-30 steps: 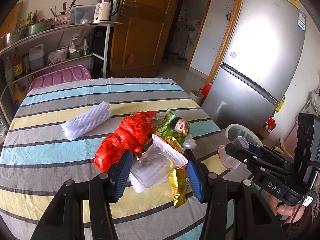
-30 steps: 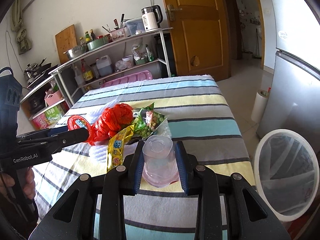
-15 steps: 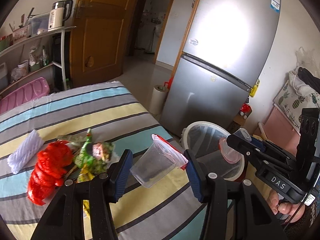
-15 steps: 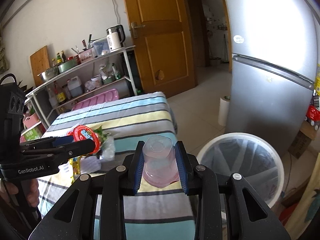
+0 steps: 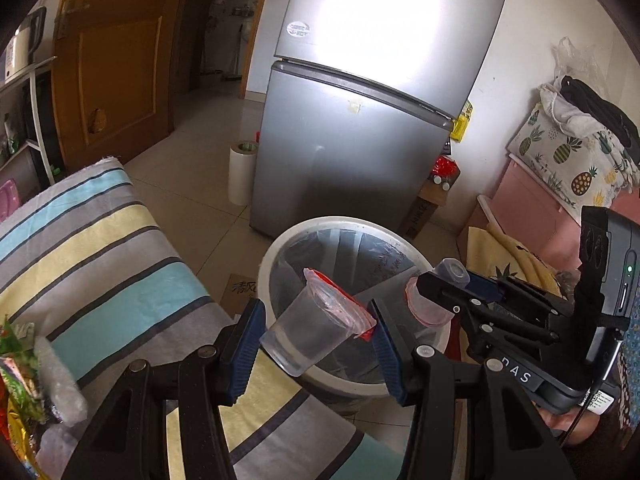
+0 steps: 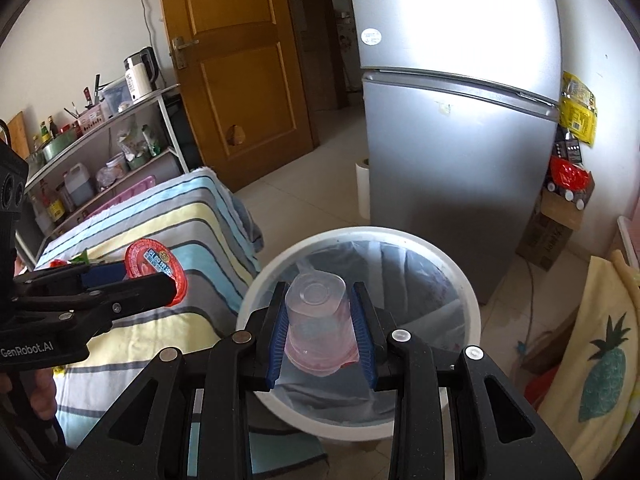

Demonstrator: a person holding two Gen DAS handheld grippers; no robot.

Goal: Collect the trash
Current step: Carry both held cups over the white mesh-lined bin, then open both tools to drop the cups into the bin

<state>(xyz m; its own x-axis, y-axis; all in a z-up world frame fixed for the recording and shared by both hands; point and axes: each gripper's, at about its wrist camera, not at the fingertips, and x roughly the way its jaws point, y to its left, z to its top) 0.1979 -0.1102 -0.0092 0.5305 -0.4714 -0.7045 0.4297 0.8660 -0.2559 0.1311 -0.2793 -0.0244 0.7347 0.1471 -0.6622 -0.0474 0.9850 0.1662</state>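
In the left wrist view, the left tongs [image 5: 318, 338] are clamped on a clear plastic cup with a red foil lid [image 5: 314, 330]. The cup lies tilted between the blue ribbed pads, its long axis pointing from lower left to upper right, lid end toward the bin. The round white trash bin [image 5: 280, 248], lined with a thin transparent bag, is directly behind and below the cup, so I judge the cup hangs about over its near rim. To the right, the right tongs [image 5: 430, 298] hold a small clear cup with a pink rim [image 5: 424, 304], also over the bin. On the left is the desk [image 5: 100, 264] with a soft striped cloth, and some wrappers [image 5: 24, 364] remain at its edge.

In the right wrist view, the right tongs [image 6: 320, 336] are clamped on the small cup [image 6: 318, 320], which is upside down, its flat bottom facing the camera and its pink rim lowest. The bin opening [image 6: 472, 292] lies straight under it, so a release should need only a parting of the pads. The left tongs [image 6: 160, 280] stand at the left, above the desk edge [image 6: 192, 240], a little farther from the middle of the bin; the right hand seems nearer. Both cups look light, thin and smooth.
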